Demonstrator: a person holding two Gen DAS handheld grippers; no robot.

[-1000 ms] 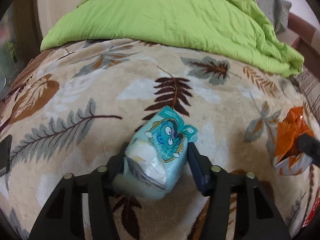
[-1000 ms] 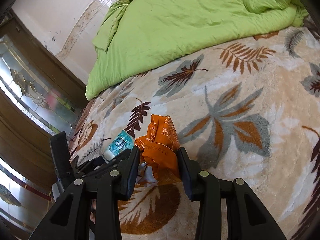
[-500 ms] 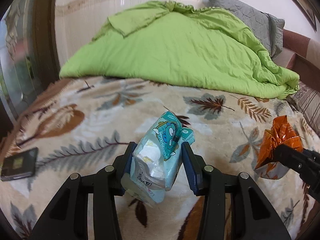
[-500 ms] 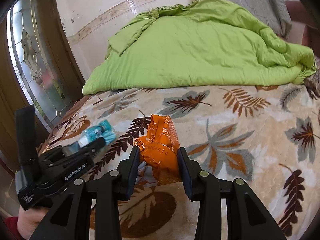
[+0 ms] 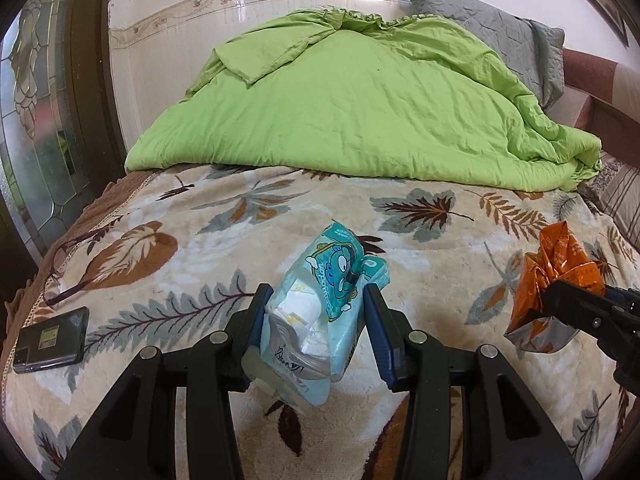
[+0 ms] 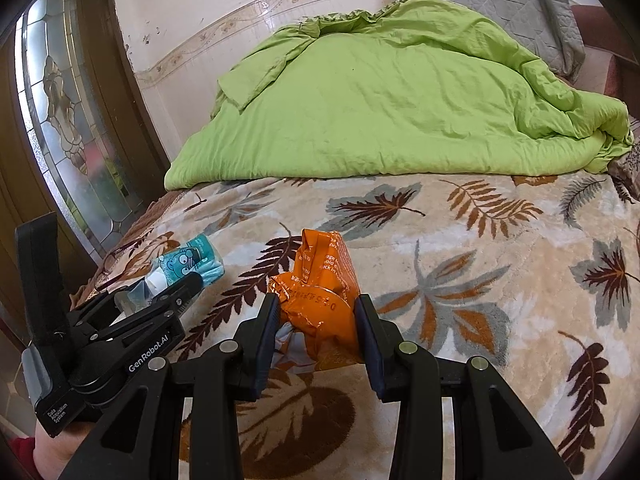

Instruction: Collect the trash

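My left gripper (image 5: 316,300) is shut on a light blue tissue pack (image 5: 320,308) with a cartoon face, held above the leaf-patterned blanket (image 5: 420,240). My right gripper (image 6: 316,308) is shut on a crumpled orange snack wrapper (image 6: 324,284), also held above the blanket. Each gripper shows in the other's view: the right one with the orange wrapper (image 5: 556,280) at the right edge, the left one with the blue pack (image 6: 188,266) at the lower left.
A green quilt (image 5: 360,100) is heaped at the back of the bed, with a grey pillow (image 5: 500,28) behind it. A dark phone (image 5: 52,340) and a pair of glasses (image 5: 76,268) lie on the blanket at the left. A glass-paned door (image 6: 68,120) stands at the left.
Both grippers have risen and tilted up from the blanket, each with its piece of trash. The wall, the pillow and the phone have come into view.
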